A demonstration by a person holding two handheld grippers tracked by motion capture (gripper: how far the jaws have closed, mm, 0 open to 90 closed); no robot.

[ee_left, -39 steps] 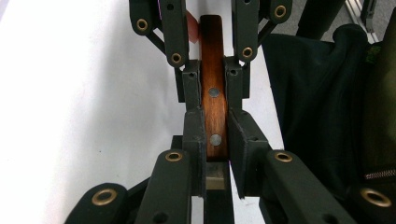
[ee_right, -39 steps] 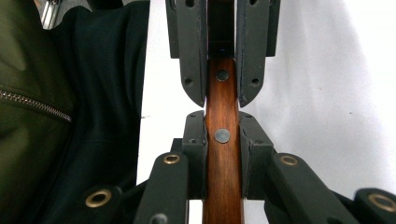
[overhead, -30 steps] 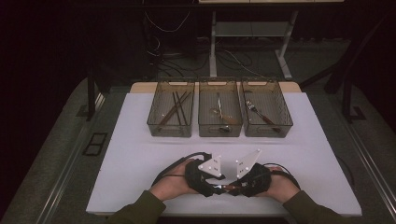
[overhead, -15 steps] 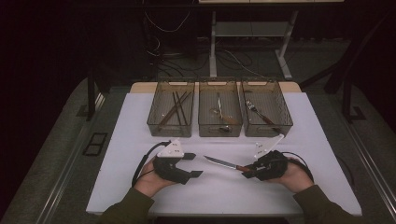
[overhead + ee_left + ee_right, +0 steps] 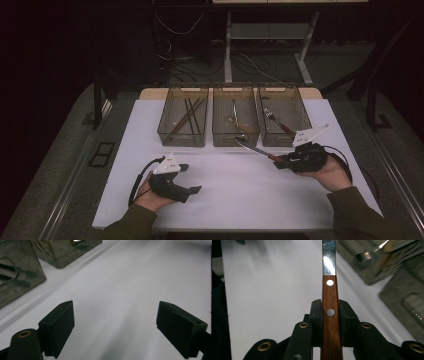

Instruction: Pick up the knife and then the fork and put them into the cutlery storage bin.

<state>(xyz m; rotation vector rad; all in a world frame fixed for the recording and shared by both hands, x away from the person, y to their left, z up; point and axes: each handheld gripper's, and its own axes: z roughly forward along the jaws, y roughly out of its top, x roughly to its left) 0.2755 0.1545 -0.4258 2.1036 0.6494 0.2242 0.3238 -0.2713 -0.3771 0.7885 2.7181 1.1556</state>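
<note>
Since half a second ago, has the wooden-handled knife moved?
Yes. The wooden-handled knife, clamped in the right gripper, has gone forward toward the middle mesh basket.

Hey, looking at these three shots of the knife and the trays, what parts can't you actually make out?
- Wooden-handled knife: blade tip cut off by the top edge in the right gripper view; handle end hidden below the right gripper.
- Middle mesh tray: its utensils are too small and dim in the high view to identify.
- Mesh trays in the left gripper view: blurred and cropped, contents unreadable.
</note>
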